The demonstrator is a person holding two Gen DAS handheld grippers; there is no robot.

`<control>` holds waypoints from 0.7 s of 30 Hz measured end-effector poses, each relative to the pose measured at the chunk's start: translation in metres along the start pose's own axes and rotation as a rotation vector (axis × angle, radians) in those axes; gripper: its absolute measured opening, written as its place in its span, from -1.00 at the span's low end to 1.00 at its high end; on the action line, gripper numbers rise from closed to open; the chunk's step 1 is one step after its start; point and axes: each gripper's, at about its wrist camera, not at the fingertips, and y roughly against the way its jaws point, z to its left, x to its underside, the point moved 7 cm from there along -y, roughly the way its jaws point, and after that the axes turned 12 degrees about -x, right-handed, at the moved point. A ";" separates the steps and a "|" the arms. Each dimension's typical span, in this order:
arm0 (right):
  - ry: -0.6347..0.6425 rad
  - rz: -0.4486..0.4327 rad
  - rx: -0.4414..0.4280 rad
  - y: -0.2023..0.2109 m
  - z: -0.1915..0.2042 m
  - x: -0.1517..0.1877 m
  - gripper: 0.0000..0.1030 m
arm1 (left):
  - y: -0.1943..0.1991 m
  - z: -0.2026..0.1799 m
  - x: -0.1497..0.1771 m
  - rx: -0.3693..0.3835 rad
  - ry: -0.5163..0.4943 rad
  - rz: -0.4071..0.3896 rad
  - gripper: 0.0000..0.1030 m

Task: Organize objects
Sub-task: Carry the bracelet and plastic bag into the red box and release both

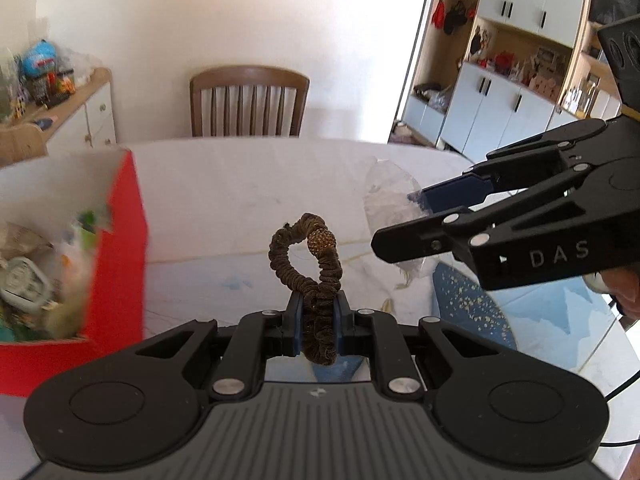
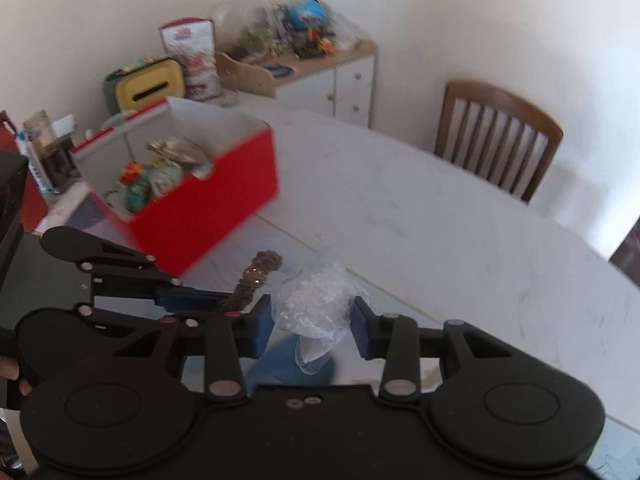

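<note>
The only lettering I can read is "DAS", in pale capitals on the black side of the right gripper (image 1: 430,216), just right of the red box (image 1: 120,248). The printed carton (image 2: 192,60) behind that box is too blurred for me to read.

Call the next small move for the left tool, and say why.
Probably carry the scrunchie left over the red box before releasing. The left tool is shut on it, it is clear of the table, and the open box, already holding items, sits just to its left.
</note>
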 end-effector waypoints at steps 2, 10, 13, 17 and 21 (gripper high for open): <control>0.010 -0.017 -0.003 0.003 0.014 -0.010 -0.25 | 0.013 0.012 -0.005 -0.006 0.004 -0.017 -0.73; 0.059 -0.079 -0.025 0.004 0.071 -0.050 -0.25 | 0.057 0.070 -0.019 -0.054 0.027 -0.072 -0.73; 0.081 -0.092 -0.028 0.001 0.092 -0.063 -0.25 | 0.070 0.093 -0.024 -0.081 0.029 -0.088 -0.73; 0.106 -0.105 -0.031 -0.004 0.115 -0.076 -0.25 | 0.080 0.123 -0.031 -0.119 0.031 -0.099 -0.73; 0.113 -0.115 -0.034 -0.015 0.132 -0.088 -0.25 | 0.085 0.157 -0.035 -0.167 0.030 -0.098 -0.73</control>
